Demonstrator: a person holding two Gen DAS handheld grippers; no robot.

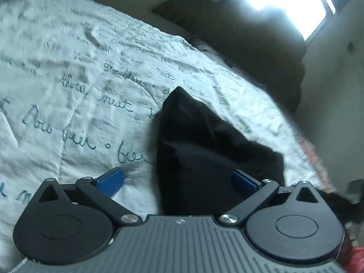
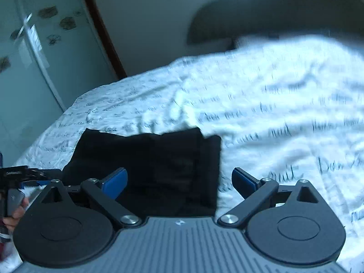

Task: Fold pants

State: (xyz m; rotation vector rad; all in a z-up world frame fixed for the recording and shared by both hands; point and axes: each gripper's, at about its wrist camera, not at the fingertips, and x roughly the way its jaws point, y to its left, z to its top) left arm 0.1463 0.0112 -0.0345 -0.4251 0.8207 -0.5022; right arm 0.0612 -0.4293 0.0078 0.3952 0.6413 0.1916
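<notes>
I am hovering two hand-held grippers, left [image 1: 178, 180] and right [image 2: 179, 182], both spread wide and gripping nothing, over one black pants [image 2: 147, 159] lying on the bed [image 1: 68, 72].

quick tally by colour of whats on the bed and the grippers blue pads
Black: 1, the folded pants lying on the bedspread
White with blue writing: 1, the bedspread
Blue: 4 pads, two on the left gripper, two on the right gripper, both open and empty
Total: 6
</notes>
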